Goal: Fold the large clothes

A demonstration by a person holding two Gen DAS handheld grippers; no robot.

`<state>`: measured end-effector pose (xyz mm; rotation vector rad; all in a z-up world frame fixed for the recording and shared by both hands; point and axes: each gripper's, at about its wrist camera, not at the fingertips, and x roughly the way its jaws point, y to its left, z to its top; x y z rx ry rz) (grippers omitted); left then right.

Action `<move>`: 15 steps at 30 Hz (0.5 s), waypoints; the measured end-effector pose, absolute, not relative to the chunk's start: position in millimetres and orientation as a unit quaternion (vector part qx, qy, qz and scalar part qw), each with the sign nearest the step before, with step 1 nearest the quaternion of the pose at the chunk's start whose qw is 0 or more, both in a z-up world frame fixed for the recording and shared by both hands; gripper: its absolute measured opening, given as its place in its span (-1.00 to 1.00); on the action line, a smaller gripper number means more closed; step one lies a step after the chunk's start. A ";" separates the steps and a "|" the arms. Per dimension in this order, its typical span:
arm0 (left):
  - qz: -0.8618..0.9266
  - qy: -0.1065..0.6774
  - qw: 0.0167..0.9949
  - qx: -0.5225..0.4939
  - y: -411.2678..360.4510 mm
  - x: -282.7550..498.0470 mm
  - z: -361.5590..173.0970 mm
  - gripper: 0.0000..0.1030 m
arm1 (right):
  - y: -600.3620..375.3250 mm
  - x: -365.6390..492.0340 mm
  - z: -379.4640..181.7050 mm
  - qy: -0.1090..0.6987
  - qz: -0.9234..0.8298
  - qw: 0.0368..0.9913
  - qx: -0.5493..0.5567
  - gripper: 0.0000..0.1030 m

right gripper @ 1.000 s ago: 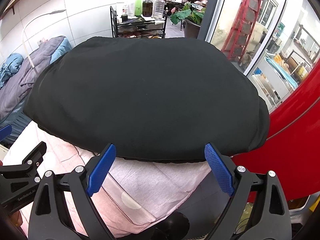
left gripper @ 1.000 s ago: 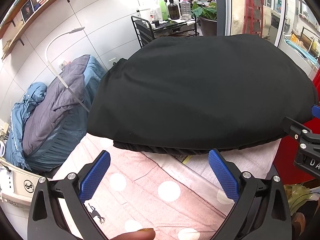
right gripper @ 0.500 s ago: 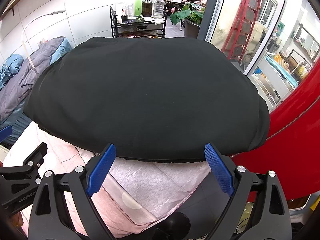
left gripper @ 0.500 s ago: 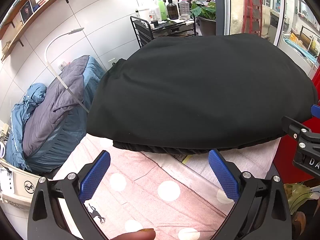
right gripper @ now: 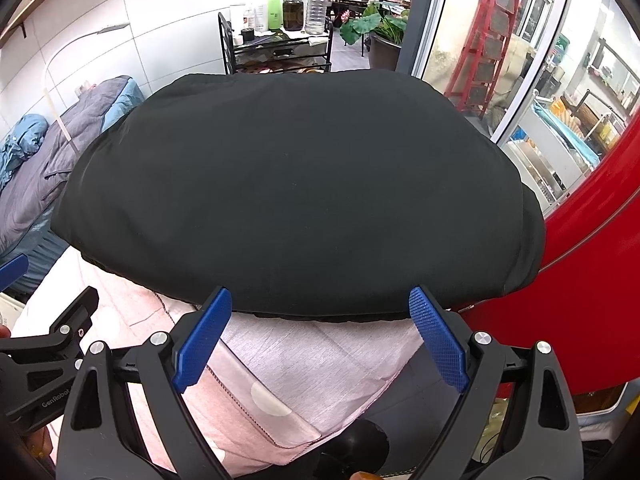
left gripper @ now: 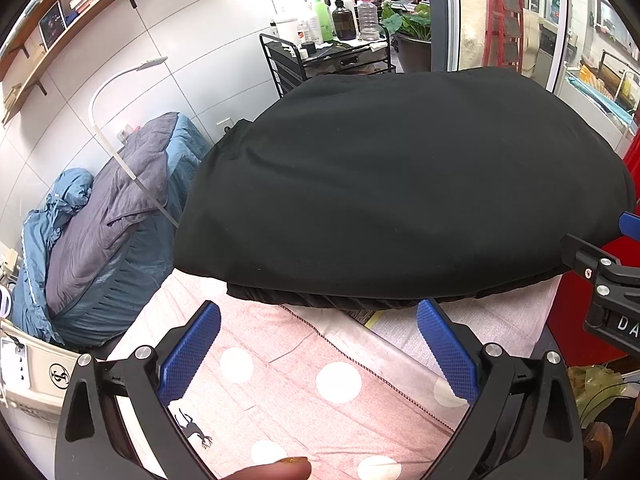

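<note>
A large black garment (left gripper: 400, 184) lies folded in a flat bundle on a pink polka-dot cloth (left gripper: 304, 384) that covers the table. It also fills the middle of the right wrist view (right gripper: 296, 184). My left gripper (left gripper: 318, 344) is open and empty, just short of the garment's near edge. My right gripper (right gripper: 320, 332) is open and empty, its blue fingertips (right gripper: 420, 308) at the garment's near edge. The right gripper shows at the right edge of the left wrist view (left gripper: 600, 276).
A pile of blue and grey bedding (left gripper: 104, 220) lies to the left. A black cart with bottles (left gripper: 332, 40) stands behind the table. A red curved surface (right gripper: 592, 248) is on the right. The cloth hangs over the table's near right corner (right gripper: 344, 376).
</note>
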<state>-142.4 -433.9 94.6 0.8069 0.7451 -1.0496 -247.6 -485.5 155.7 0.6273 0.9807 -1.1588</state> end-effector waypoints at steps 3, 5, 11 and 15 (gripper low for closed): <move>-0.476 0.338 0.725 0.366 -433.9 -142.5 94.8 0.88 | -486.9 -247.4 155.2 0.438 -0.513 0.681 0.283 0.74; -0.476 0.339 0.725 0.365 -433.8 -142.9 94.7 0.88 | -487.2 -248.3 155.3 0.435 -0.511 0.684 0.287 0.84; -0.477 0.341 0.724 0.364 -433.4 -143.9 97.2 0.88 | -483.8 -248.1 156.2 0.428 -0.514 0.688 0.283 0.90; -0.478 0.342 0.724 0.363 -433.5 -142.8 97.3 0.88 | -485.2 -250.3 152.9 0.429 -0.514 0.681 0.296 0.90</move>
